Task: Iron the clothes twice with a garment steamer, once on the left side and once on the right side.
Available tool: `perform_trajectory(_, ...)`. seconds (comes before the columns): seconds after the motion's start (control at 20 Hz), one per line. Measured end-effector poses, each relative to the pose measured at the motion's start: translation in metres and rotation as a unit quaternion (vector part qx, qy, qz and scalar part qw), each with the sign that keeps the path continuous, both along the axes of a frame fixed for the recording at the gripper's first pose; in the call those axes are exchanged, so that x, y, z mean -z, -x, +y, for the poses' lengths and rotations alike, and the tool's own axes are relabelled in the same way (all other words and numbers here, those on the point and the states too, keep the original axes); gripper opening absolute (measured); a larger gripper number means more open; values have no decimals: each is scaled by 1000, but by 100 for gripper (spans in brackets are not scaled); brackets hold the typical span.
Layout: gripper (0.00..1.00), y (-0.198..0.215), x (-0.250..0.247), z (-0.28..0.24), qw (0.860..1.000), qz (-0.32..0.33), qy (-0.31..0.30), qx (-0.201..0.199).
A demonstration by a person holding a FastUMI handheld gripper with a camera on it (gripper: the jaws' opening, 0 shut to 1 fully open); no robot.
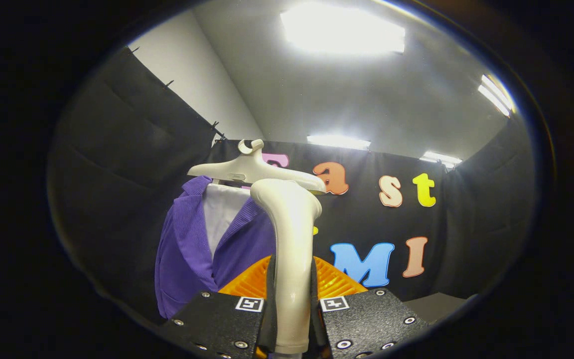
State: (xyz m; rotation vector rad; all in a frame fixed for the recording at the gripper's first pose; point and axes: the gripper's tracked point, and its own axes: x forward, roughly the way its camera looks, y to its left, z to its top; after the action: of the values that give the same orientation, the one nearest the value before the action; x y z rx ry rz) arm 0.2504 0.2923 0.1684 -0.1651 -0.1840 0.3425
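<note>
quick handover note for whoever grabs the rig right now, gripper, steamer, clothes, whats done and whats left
Gripper: shut on the garment steamer, handle upright between the fingers, head up top.
Clothes: purple jacket over a white shirt on a white hanger, just ahead and left of the steamer.
Done: steamer picked up.
Left: whether any pass is done cannot be told; assume both the left and right passes remain.

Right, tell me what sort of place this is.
Likely an indoor recording booth set up for steaming clothes: black cloth walls, ceiling lights, and a purple jacket on a hanger. The gripper is shut on a steamer.
</note>
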Motion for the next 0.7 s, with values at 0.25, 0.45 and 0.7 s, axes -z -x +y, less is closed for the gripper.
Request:
perform_trajectory(0.25, 28, -6, 36, 21, 999, 24, 23, 6)
perform_trajectory(0.45, 28, -4, 62, 28, 999, 46, 28, 8)
perform_trajectory(0.7, 28, 14, 92, 27, 997, 65, 30, 13)
